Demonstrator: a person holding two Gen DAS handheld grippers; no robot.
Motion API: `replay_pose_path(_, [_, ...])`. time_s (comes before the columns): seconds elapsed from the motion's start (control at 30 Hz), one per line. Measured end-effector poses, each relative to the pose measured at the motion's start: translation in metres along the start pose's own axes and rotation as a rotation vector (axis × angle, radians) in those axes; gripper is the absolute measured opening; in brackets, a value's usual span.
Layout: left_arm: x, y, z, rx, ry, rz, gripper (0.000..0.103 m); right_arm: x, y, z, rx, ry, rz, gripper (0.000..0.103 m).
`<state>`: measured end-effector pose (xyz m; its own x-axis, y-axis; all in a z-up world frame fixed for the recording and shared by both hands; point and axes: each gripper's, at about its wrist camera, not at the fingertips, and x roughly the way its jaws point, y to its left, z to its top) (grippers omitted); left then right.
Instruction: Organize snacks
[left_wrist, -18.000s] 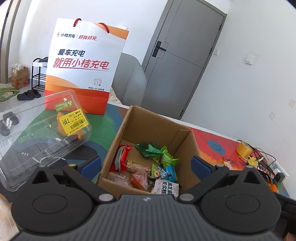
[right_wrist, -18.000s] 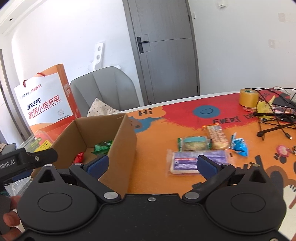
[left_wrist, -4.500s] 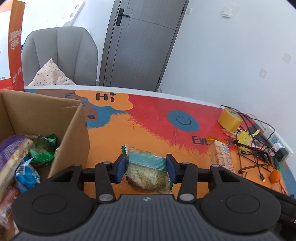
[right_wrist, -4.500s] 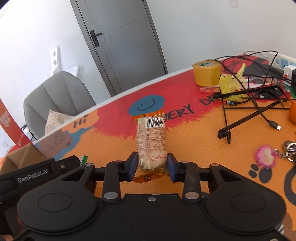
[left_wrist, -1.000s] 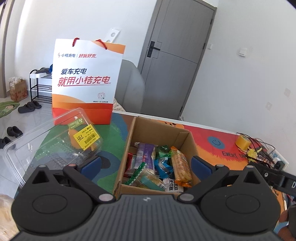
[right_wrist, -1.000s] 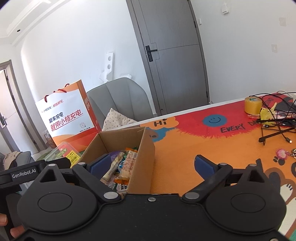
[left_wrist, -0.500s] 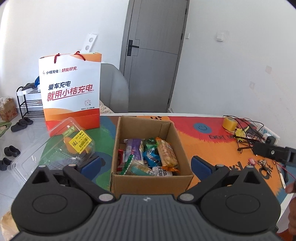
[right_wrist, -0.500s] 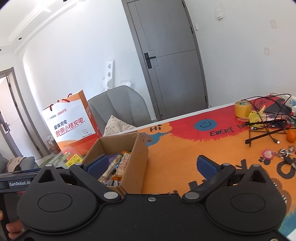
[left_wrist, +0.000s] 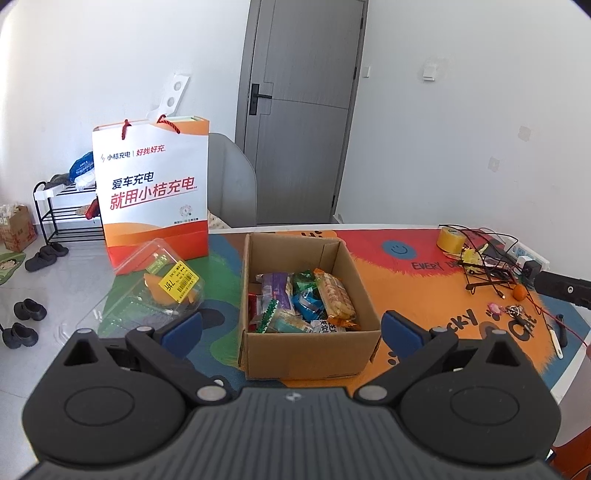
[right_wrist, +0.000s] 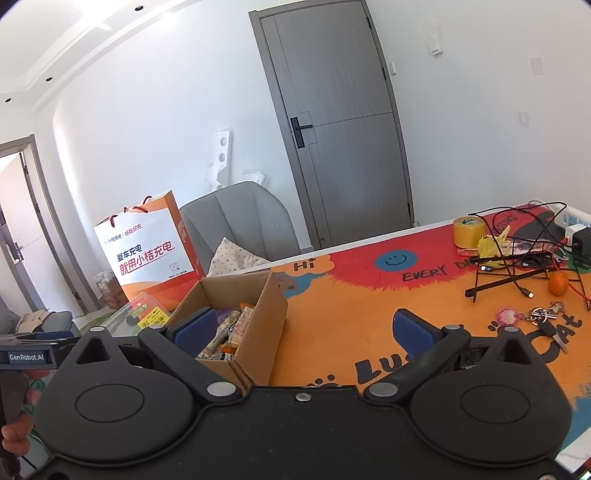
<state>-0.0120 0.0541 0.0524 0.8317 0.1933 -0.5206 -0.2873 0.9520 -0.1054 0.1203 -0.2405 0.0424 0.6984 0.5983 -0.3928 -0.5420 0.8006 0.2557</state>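
Note:
An open cardboard box (left_wrist: 306, 347) stands on the colourful table mat (left_wrist: 424, 295). It holds several snack packets (left_wrist: 301, 302), among them a purple bar and an orange biscuit pack. My left gripper (left_wrist: 291, 330) is open and empty, held back from the box's near wall. My right gripper (right_wrist: 303, 332) is open and empty, to the right of the box (right_wrist: 258, 332), which shows at lower left in the right wrist view. No snacks lie loose on the mat.
A clear plastic clamshell (left_wrist: 159, 291) and an orange-white paper bag (left_wrist: 155, 192) stand left of the box. Tape roll (right_wrist: 468, 232), cables, a black wire stand (right_wrist: 509, 275), an orange fruit (right_wrist: 557, 283) and keys (right_wrist: 546, 315) lie at the right. A grey chair (right_wrist: 240, 221) is behind the table.
Both grippers have pulled back and up from the box, so more of the table and room shows. Both stay open and empty.

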Motion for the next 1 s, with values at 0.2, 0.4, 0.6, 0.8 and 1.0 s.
replay_pose_path(0.2, [-0.017, 0.005, -0.004, 0.008, -0.019, -0.003, 0.102, -0.015, 0.001, -0.005, -0.022, 0.006, -0.02, 0.103])
replay_pose_path(0.4, [-0.02, 0.013, -0.009, 0.002, -0.001, -0.007, 0.102, -0.027, 0.005, -0.01, -0.048, 0.019, -0.009, 0.103])
replay_pose_path(0.6, [-0.03, 0.017, -0.011, 0.006, -0.005, -0.01, 0.102, -0.038, 0.005, -0.007, -0.039, 0.013, 0.005, 0.103])
replay_pose_path(0.8, [-0.031, 0.019, -0.011, 0.002, -0.001, -0.016, 0.102, -0.043, 0.007, -0.006, -0.056, 0.017, 0.026, 0.103])
replay_pose_path(1.0, [-0.032, 0.017, -0.012, 0.015, 0.002, -0.028, 0.102, -0.043, 0.006, -0.007, -0.048, 0.032, 0.035, 0.103])
